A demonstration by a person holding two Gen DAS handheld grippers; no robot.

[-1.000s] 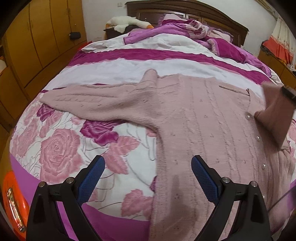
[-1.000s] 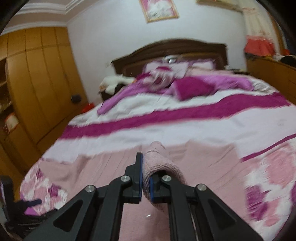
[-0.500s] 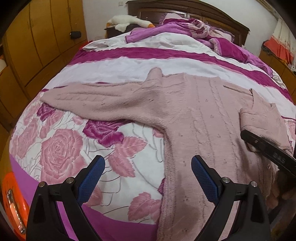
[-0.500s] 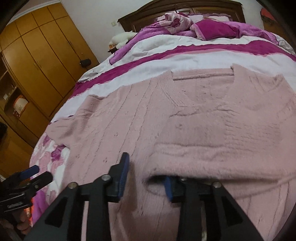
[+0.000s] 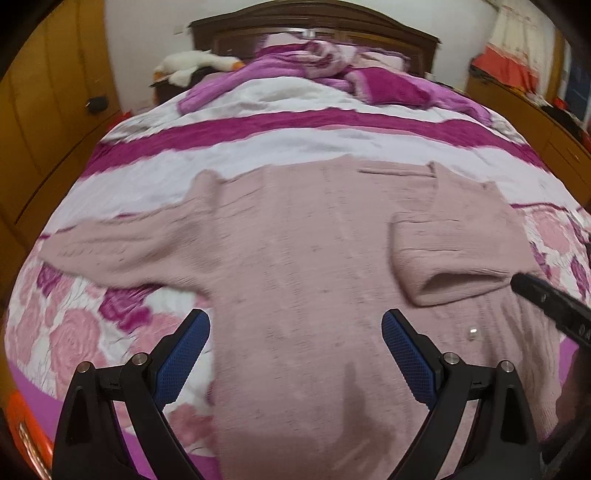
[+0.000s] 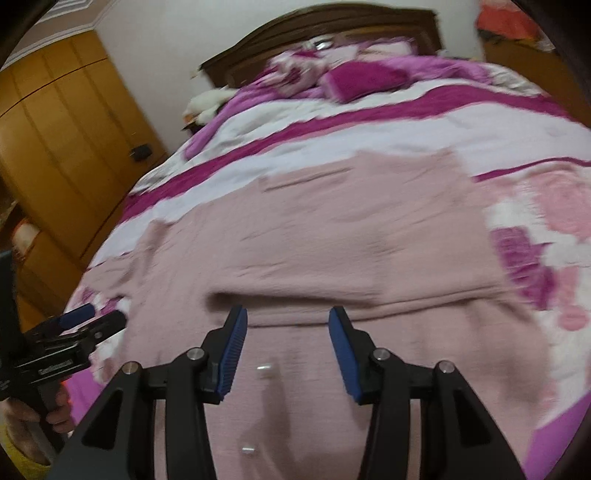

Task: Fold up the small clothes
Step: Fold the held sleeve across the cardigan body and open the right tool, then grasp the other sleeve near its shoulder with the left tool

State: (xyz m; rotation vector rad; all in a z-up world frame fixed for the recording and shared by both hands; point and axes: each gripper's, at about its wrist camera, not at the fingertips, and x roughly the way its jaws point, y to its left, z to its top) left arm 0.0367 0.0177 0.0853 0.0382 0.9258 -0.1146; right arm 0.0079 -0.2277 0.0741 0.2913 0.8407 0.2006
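Observation:
A pale pink knitted cardigan [image 5: 303, 258] lies flat on the bed. Its left sleeve [image 5: 110, 251] stretches out to the left. Its right sleeve [image 5: 454, 243] is folded across the body, cuff end toward me. My left gripper [image 5: 295, 328] is open and empty above the cardigan's lower hem. My right gripper [image 6: 286, 325] is open and empty just in front of the folded sleeve [image 6: 351, 280]; its tip shows in the left wrist view [image 5: 546, 299]. The left gripper shows at the left in the right wrist view [image 6: 92, 317].
The bed has a pink, white and magenta floral cover [image 5: 74, 332] with bunched bedding [image 5: 332, 70] near the dark headboard [image 5: 314, 22]. A white plush toy [image 5: 192, 66] lies at the back left. Wooden wardrobes [image 6: 62, 147] stand on the left.
My right gripper carried the sleeve cuff over the cardigan's body, laid it down, opened and drew back. My left gripper stayed open and shifted right over the hem.

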